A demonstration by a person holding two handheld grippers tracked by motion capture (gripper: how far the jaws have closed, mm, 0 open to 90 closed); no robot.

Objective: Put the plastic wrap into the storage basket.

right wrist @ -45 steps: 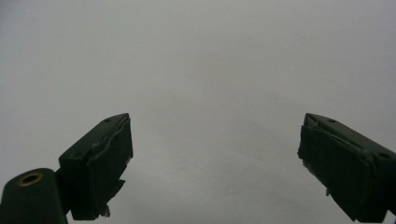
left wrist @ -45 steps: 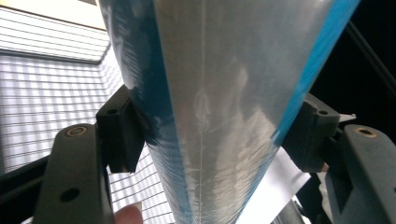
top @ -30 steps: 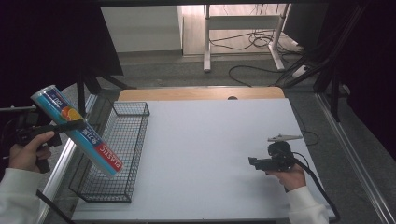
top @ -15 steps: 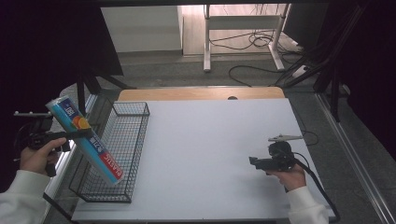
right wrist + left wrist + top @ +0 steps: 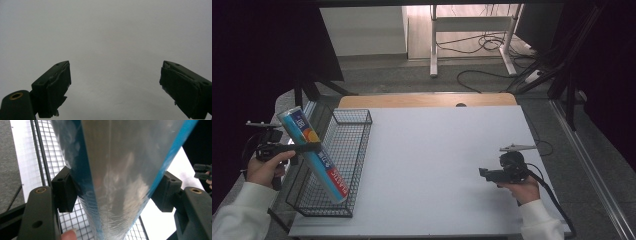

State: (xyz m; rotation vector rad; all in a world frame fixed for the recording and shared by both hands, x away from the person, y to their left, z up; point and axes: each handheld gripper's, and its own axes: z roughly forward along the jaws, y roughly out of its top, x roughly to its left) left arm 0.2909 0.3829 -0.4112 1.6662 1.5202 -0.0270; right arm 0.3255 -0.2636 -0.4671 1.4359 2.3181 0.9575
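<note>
Nearest the person, the right gripper (image 5: pixel 492 174) rests low on the white counter (image 5: pixel 437 165) at the near right, and in the right gripper view its jaws stand wide apart with nothing between them, just bare counter. At the near left, the left gripper (image 5: pixel 307 147) has its jaws pressed on both sides of a long shiny tube (image 5: pixel 313 155), and the left gripper view shows the two black pads squeezing its silvery wrap. The tube is tilted, top end up and to the left, outside the wire basket (image 5: pixel 357 150), bottom end down inside the basket near its near corner; I cannot tell if that end touches the basket floor. The tube looks light and stiff, but its skin looks smooth and slippery, so it could slide or swing in the jaws. The hold is a bit above its middle, which seems a fair spot; a hard squeeze might dent it. The basket's thin wire rim sits right by the tube and could catch it. The basket is long and narrow, so the tube will only lie flat lengthwise. Farther off, the wide middle of the counter is open, and the far wooden edge (image 5: pixel 427 100) is well away.
</note>
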